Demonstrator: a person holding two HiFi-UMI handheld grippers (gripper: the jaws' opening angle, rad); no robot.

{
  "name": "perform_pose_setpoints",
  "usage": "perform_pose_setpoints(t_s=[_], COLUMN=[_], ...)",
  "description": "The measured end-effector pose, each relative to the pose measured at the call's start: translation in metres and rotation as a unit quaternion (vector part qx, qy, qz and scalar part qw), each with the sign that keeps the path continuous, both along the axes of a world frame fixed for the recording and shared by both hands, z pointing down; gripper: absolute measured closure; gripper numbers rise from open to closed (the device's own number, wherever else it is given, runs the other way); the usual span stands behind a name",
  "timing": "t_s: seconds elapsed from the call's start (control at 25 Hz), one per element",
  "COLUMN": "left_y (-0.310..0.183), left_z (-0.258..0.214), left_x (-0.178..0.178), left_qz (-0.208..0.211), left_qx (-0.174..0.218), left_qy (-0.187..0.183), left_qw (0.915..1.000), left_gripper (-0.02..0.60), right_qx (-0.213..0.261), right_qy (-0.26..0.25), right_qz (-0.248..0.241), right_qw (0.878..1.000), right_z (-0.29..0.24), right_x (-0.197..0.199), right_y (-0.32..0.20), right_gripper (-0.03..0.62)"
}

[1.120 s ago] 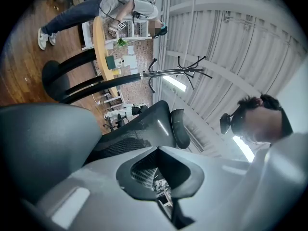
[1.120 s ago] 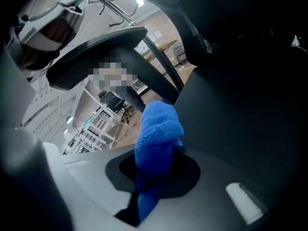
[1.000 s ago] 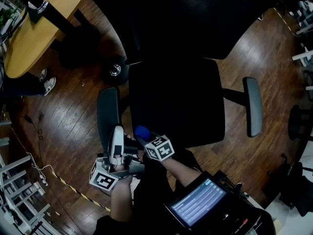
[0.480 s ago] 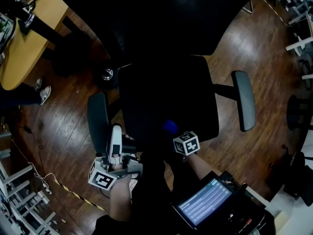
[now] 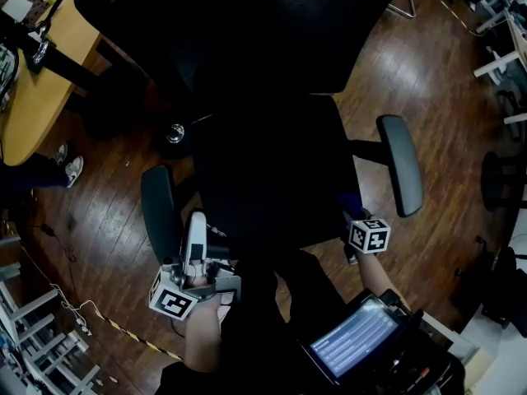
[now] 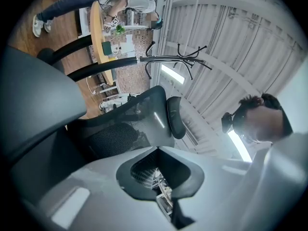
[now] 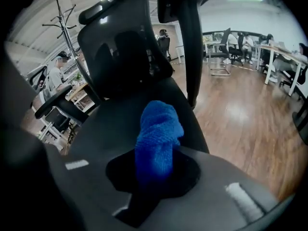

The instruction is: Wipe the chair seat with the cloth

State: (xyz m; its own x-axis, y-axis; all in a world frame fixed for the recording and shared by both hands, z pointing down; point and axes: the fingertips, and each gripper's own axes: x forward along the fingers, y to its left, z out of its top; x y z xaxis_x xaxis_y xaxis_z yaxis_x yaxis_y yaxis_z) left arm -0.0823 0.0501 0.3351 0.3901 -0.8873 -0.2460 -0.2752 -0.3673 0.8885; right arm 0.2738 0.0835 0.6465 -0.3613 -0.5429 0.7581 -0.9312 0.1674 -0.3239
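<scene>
Right gripper pinching the bunched blue cloth at the near right edge of the chair seat; we cannot tell if they touch. Left gripper pressed together, empty, beside the left armrest. We judge wiping mid-course; the seat shows no trace of coverage.

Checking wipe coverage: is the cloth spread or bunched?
Bunched: the cloth stands as a twisted wad, clamped in the right gripper.

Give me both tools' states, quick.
Left tool: shut, nothing in it.
Right tool: shut on the blue cloth.
</scene>
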Motion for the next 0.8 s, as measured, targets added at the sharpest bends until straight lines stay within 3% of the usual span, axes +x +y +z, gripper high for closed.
perform_pose_setpoints(t_s=[0.24,0.44,0.6,0.8], left_y=[0.001,-0.005,-0.009,-0.003], left_z=[-0.003,-0.026,-0.074,-0.142], left_x=[0.001,-0.001,0.01,0.032], left_qz=[0.0,0.004,0.023,0.064], left_qx=[-0.002,-0.002,0.014,0.052], left_qy=[-0.001,-0.004,-0.017,-0.037], left_qw=[1.0,1.0,0.9995,0.9959], left_gripper=[0.589,0.589,0.589,0.589], right_qx=[0.004,0.085,0.158,0.23], right_qy=[-0.002,-0.087,-0.194,-0.308], right_qz=[0.008,-0.043,-0.079,-0.122], right_qw=[1.0,0.992,0.965,0.915], right_z=[-0.005,-0.096,-0.227,-0.377], right_x=[-0.002,-0.064,-0.118,-0.16], right_y=[-0.003,-0.028,-0.04,-0.03], right_gripper=[0.546,0.546,0.546,0.545])
